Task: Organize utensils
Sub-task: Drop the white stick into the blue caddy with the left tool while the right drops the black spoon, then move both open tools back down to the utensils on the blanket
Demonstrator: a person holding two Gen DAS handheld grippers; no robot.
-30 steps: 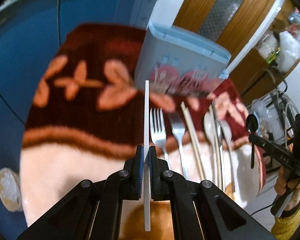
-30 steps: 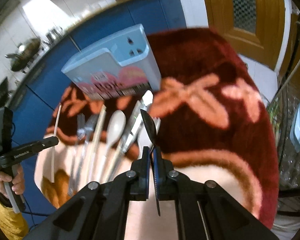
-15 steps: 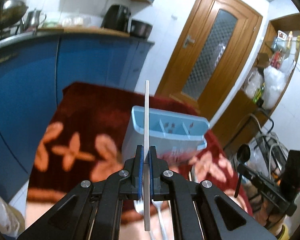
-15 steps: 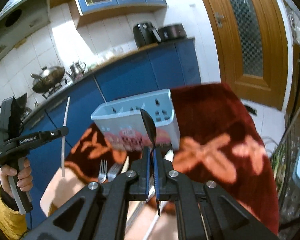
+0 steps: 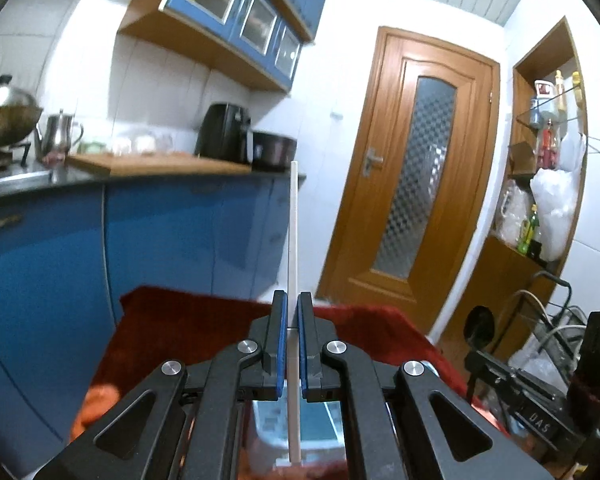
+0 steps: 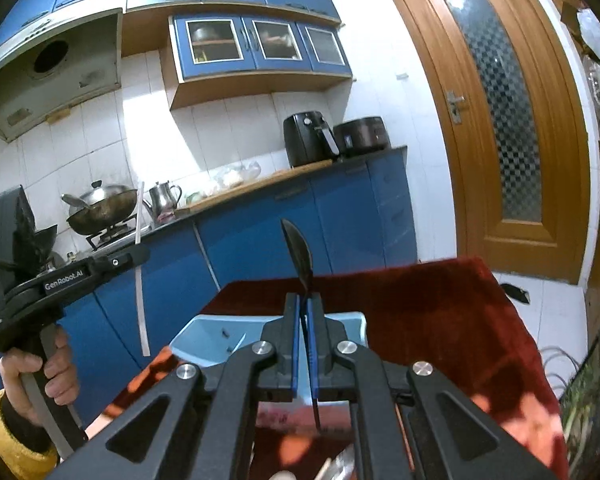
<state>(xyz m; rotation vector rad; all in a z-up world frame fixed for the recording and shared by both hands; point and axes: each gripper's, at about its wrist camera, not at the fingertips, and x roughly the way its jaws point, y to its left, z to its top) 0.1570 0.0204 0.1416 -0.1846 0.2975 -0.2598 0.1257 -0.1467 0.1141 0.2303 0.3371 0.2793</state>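
Observation:
My left gripper (image 5: 293,300) is shut on a white chopstick (image 5: 294,216) held upright; its lower end hangs over the light blue utensil holder (image 5: 320,420) below. It also shows in the right wrist view (image 6: 140,256). My right gripper (image 6: 304,300) is shut on a black spoon (image 6: 298,250), bowl up, handle pointing down, just over the holder (image 6: 208,336). The right gripper and spoon show at the left wrist view's right edge (image 5: 478,328).
The holder stands on a dark red patterned cloth (image 6: 440,312). Some utensils lie blurred at the bottom of the right wrist view (image 6: 336,464). Blue cabinets (image 5: 180,240) and a counter stand behind. A wooden door (image 5: 412,184) is at the right.
Both grippers tilted up and moved over the holder with their utensils held upright. The utensils on the cloth dropped out of the left wrist view.

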